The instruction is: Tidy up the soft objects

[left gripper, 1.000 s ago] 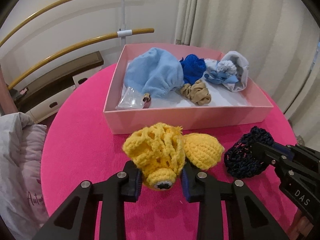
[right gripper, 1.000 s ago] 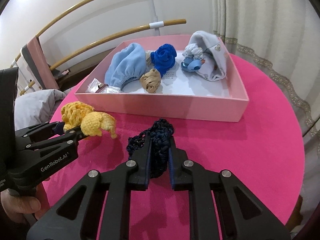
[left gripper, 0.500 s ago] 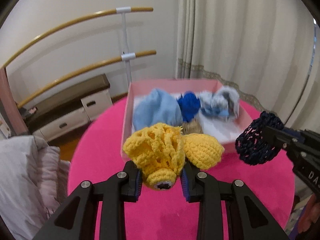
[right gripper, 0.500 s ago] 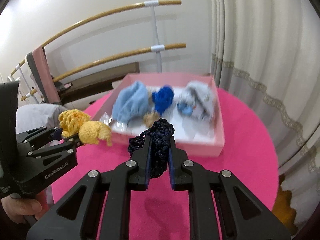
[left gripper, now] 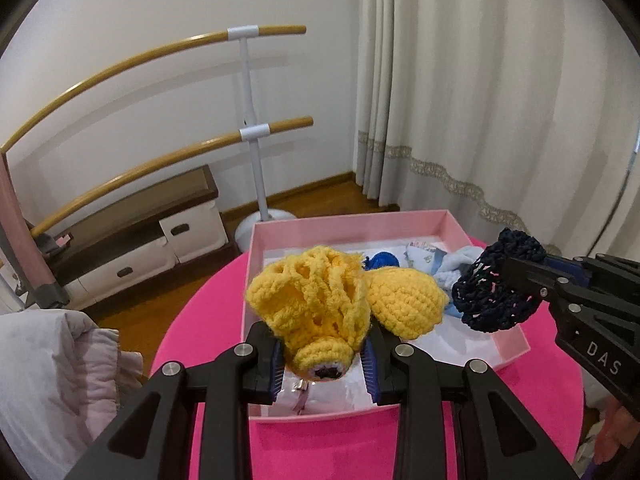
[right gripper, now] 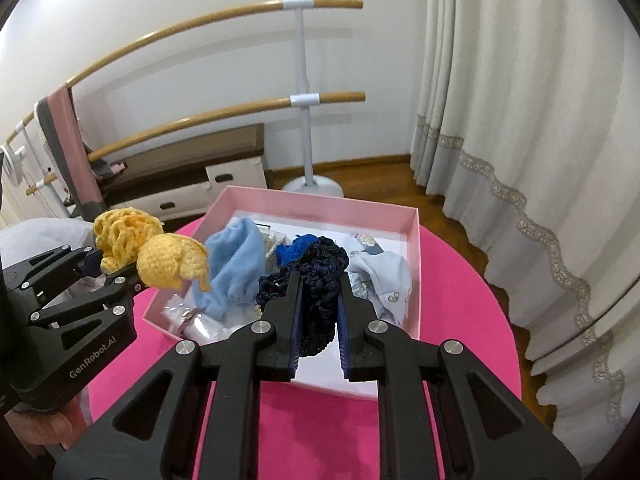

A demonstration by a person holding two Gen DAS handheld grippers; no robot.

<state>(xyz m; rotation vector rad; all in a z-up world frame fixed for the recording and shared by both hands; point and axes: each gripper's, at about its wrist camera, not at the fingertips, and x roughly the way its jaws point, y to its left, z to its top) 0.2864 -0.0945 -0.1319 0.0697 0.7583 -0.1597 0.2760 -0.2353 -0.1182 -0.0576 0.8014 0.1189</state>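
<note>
My left gripper [left gripper: 324, 360] is shut on a yellow crochet toy [left gripper: 320, 304] and holds it in the air over the near left part of the pink box [left gripper: 352, 222]. The toy also shows in the right wrist view [right gripper: 152, 254]. My right gripper [right gripper: 319, 320] is shut on a dark navy crochet piece [right gripper: 320, 280], held above the box [right gripper: 320, 200]; it shows in the left wrist view [left gripper: 496, 284] at right. Inside the box lie a light blue cloth [right gripper: 236, 268], a blue item [right gripper: 294, 250] and a pale patterned cloth [right gripper: 384, 276].
The box sits on a round pink table [right gripper: 460, 320]. A clear packet [right gripper: 188, 316] lies in the box's near left corner. Wooden barre rails [left gripper: 160, 164], a low cabinet [left gripper: 132, 240], curtains [left gripper: 480, 120] and grey bedding [left gripper: 52, 360] surround the table.
Both grippers have risen and moved forward with their items, from the table in front of the box to above the box. Both stayed shut.
</note>
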